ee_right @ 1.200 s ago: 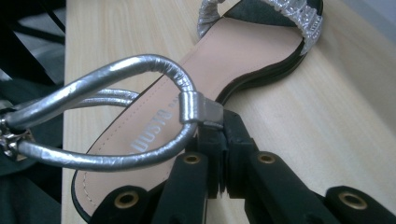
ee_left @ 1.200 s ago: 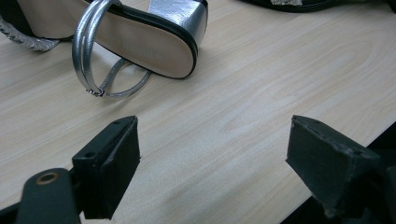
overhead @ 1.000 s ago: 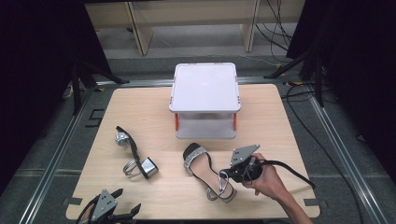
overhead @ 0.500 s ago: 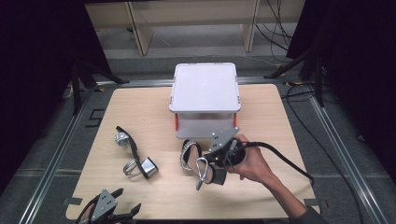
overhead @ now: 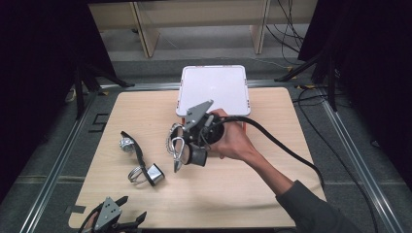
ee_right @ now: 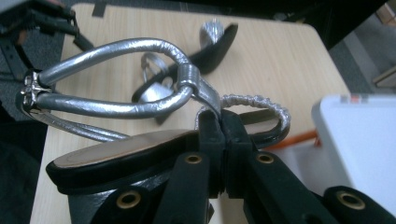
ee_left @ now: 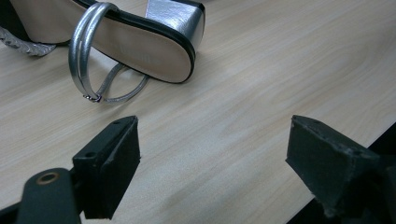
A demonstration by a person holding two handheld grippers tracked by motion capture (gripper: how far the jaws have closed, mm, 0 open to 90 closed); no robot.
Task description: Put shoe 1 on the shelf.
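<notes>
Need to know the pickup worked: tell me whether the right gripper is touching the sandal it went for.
Touching. The right gripper view shows the right gripper with its jaws pinched shut on a silver strap of the sandal.

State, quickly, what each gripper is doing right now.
Left gripper: open, holding nothing.
Right gripper: shut on the strap of a silver block-heeled sandal, lifted off the table.

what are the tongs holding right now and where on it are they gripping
The right tongs pinch a silver heeled sandal by its back strap, lifted off the table. The left tongs are open, holding nothing.
</notes>
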